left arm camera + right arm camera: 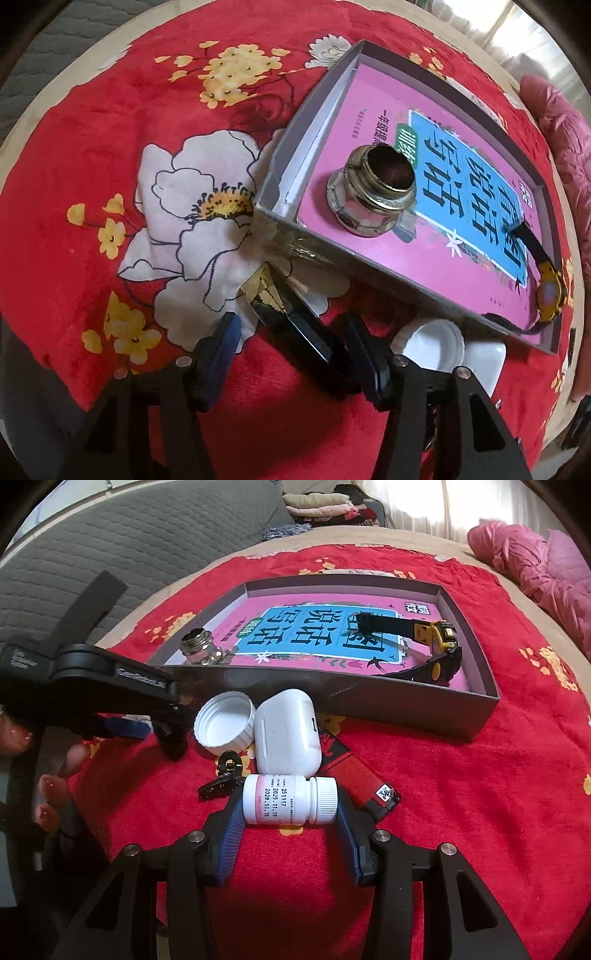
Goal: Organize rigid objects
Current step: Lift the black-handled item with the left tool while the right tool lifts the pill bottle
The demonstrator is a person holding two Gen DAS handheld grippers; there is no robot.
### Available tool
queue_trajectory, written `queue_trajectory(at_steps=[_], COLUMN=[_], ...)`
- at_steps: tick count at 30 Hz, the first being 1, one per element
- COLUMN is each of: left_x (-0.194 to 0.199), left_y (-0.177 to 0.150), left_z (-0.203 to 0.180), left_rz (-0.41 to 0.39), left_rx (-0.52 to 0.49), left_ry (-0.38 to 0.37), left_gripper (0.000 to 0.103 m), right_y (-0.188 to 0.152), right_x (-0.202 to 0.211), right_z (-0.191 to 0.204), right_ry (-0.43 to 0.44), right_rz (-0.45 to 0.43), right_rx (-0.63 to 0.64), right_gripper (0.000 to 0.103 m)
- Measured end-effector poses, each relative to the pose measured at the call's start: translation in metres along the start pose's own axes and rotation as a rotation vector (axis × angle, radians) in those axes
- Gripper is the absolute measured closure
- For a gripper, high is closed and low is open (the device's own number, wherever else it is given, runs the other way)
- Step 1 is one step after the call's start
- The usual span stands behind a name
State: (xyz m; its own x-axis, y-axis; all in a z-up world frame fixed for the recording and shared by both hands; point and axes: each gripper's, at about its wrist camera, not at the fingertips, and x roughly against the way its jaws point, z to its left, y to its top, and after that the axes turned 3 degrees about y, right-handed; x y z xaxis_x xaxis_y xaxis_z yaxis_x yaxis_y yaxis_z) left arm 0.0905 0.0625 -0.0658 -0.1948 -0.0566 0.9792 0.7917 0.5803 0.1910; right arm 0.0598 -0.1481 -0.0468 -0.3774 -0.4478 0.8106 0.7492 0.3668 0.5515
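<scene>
Right wrist view, white pill bottle lying crosswise, clamped between right gripper pads

Red blanket with white/yellow flowers; grey box, pink-blue book, yellow-black watch, white bottle.

A book is laid in the box, fitting and watch on it; cap, case, bottle are set before the box.
</scene>
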Motion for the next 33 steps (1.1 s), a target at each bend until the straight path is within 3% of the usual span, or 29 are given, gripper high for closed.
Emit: queue_trajectory(at_steps=[4, 8, 12, 22, 29, 33], left_x=[0.002, 0.003, 0.007, 0.022, 0.046, 0.059], left_y=[-0.001, -0.001, -0.004, -0.019, -0.043, -0.040], left_z=[0.006, 0.019, 0.026, 0.032, 0.043, 0.036], left_rz=[-0.014, -0.017, -0.029, -0.075, -0.152, -0.193], left_rx=[0.018, 0.032, 0.015, -0.090, -0.172, -0.201], left_ry=[-0.023, -0.077, -0.087, -0.135, -0.182, -0.216], left_gripper=[0.057, 0.061, 0.075, 0.080, 0.080, 0.080], right_y=[0.004, 0.007, 0.009, 0.011, 0.010, 0.011], right_x=[0.009, 0.016, 0.018, 0.023, 0.024, 0.028], right_z=[-0.002, -0.004, -0.005, -0.006, -0.005, -0.005], right_ry=[0.009, 0.014, 0.007, 0.008, 0.009, 0.011], right_rz=[-0.042, -0.073, -0.087, -0.116, -0.121, -0.140], right_rx=[-0.009, -0.017, -0.012, 0.000, 0.008, 0.015], right_gripper=[0.055, 0.055, 0.055, 0.055, 0.055, 0.055])
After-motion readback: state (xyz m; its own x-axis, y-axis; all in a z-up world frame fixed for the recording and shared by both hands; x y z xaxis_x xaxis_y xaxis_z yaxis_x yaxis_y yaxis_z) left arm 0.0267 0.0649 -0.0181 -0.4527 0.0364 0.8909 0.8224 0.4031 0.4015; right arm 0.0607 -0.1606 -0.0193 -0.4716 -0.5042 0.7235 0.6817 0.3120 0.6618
